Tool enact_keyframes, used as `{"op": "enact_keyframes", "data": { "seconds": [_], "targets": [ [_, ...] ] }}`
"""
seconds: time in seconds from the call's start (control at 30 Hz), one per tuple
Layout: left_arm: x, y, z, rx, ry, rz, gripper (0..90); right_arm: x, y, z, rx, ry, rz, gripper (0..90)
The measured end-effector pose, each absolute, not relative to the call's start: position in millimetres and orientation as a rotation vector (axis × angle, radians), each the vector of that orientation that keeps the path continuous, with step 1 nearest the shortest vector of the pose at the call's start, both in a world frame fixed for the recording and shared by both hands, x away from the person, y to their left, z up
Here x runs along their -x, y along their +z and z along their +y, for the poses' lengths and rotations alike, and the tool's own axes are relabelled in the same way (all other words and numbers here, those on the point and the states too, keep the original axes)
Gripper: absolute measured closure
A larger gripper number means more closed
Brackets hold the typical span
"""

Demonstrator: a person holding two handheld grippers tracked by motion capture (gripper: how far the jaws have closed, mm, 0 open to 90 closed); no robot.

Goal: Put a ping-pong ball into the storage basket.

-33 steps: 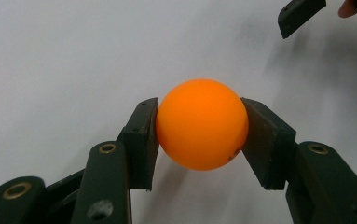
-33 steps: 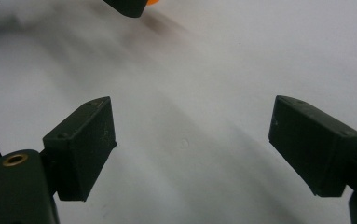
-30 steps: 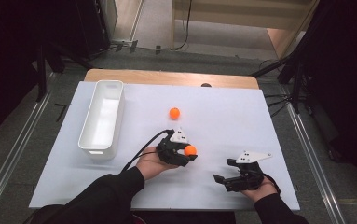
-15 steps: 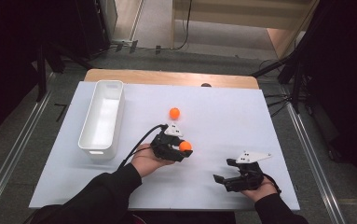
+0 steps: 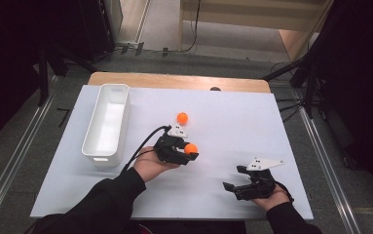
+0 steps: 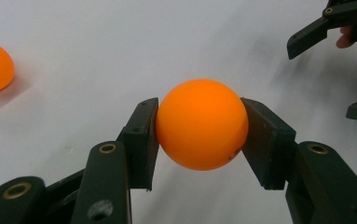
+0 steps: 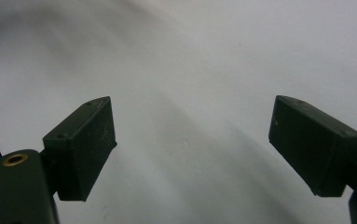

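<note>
Two orange balls show on the white counter, with a white bin to their left. The bin is long and narrow, standing near the counter's left edge and running from near the far edge toward the middle; it looks empty inside.

Near the counter's middle, the left claw is closed on one orange ball. In the left gripper view the two black jaws press against opposite sides of this held ball, which sits squarely between them above the white surface. The person's left hand grips the tool from below, its cable looping back toward the sleeve.

The second orange ball lies loose on the counter just beyond the left claw, toward the far edge, apart from it.

Toward the counter's near right corner, the right claw is held in the person's right hand, its jaws spread wide with nothing between them; the right gripper view shows bare white counter between the two pads.
</note>
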State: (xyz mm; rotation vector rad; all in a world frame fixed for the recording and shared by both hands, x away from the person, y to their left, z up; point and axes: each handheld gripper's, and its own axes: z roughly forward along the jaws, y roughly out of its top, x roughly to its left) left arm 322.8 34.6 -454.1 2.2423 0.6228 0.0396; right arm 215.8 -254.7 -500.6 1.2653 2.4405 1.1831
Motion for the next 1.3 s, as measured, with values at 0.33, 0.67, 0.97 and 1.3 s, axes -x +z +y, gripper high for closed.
{"op": "enact_keyframes", "data": {
  "seconds": [0.33, 0.67, 0.97, 1.3],
  "targets": [
    [-323, -447, 38, -2.249, 0.052, 0.614, 50.0, -216, -501, -255, -1.263, 1.178, 2.442, 13.1],
    [-323, -440, 42, -2.255, 0.070, 0.612, 50.1, -216, -501, -254, -1.262, 1.178, 2.442, 13.1],
    [-326, -433, 49, -2.259, 0.070, 0.623, 50.0, -216, -501, -254, -1.262, 1.178, 2.442, 13.1],
    [-325, -423, 54, -2.250, 0.073, 0.626, 50.1, -216, -501, -254, -1.266, 1.178, 2.440, 13.1]
  ]
}}
